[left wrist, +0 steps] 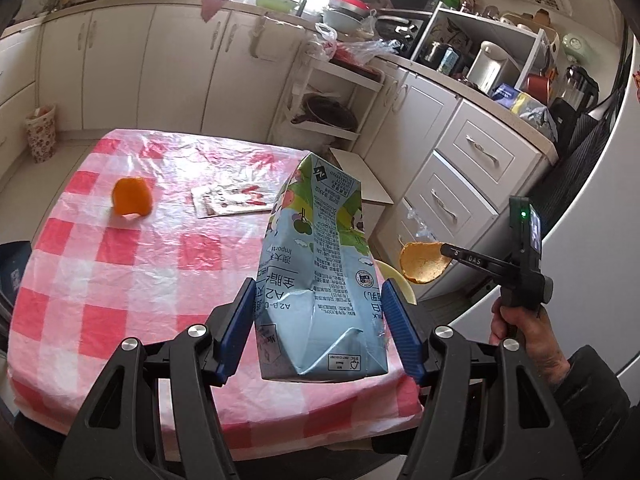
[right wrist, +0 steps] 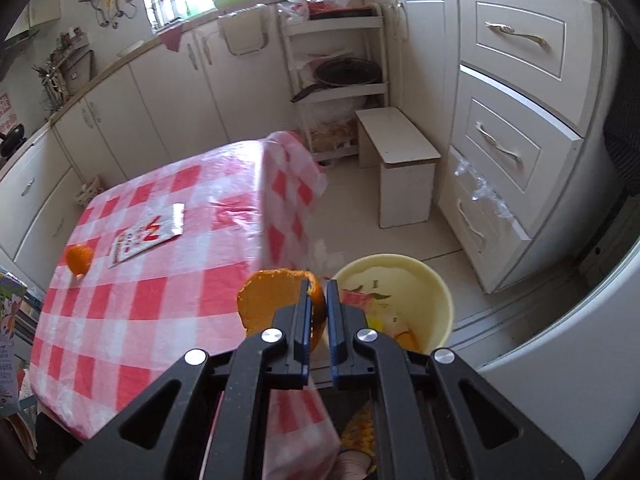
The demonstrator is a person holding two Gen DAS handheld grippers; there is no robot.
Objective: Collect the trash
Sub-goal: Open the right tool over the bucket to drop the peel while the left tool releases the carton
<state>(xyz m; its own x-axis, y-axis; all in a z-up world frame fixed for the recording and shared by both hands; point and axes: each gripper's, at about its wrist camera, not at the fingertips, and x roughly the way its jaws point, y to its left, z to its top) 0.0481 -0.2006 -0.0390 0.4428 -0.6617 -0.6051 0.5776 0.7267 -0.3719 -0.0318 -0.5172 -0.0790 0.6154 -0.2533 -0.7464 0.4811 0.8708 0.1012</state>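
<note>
Fingers (left wrist: pixel 394 332) over checked tablecloth (left wrist: pixel 140 264), kitchen.

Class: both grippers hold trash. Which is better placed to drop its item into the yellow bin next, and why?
Right. The right gripper, shut on the peel, hangs beside the bin. The left gripper holds the carton over the table.

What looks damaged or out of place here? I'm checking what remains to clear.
The pale blue milk carton in the left gripper is dented and creased. An orange peel piece and a flat red-and-white wrapper lie on the checked tablecloth.
</note>
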